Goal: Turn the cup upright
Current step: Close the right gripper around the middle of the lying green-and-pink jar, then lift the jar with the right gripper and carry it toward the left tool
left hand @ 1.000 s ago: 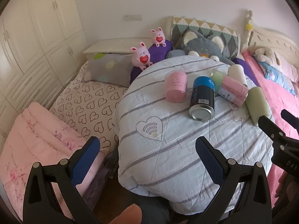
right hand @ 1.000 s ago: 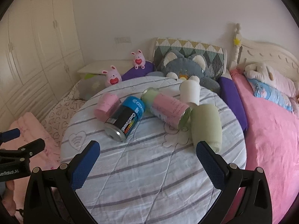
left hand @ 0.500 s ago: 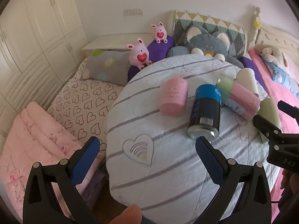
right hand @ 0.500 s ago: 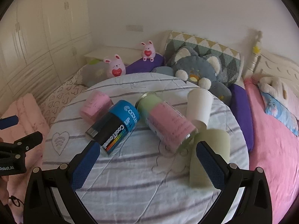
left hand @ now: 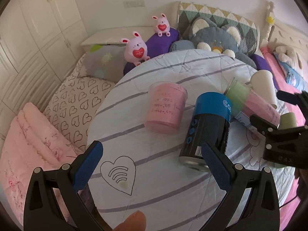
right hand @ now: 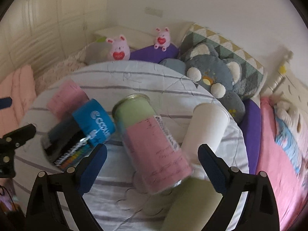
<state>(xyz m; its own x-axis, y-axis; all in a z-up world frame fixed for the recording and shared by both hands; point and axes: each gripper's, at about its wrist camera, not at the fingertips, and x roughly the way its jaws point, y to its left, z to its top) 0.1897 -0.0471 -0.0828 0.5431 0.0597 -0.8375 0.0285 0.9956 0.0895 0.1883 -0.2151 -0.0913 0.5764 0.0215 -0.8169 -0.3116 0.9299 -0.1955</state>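
Several cups and cans lie on their sides on a round table with a striped cloth [left hand: 154, 188]. A pink cup [left hand: 166, 108] lies at the middle, also in the right wrist view [right hand: 65, 98]. A blue-black can [left hand: 208, 127] [right hand: 80, 134], a green-pink can [right hand: 152, 144] [left hand: 250, 105], a white cup [right hand: 206, 127] [left hand: 264, 85] and a pale green cup [right hand: 188, 206] lie beside it. My left gripper [left hand: 152, 165] is open and empty before the pink cup. My right gripper [right hand: 152, 165] is open, with the green-pink can between its fingers' line of sight.
A grey plush cat [left hand: 217, 36] and two pink plush rabbits [left hand: 135, 48] sit behind the table. A bed with pink cover [right hand: 279, 154] lies right. Heart-print bedding [left hand: 77, 104] and a pink quilt [left hand: 28, 144] lie left. White wardrobes [left hand: 38, 28] stand at the left wall.
Both grippers have moved forward toward the table and its cups look larger. The right gripper has closed in on the green-pink can. Both stay open.
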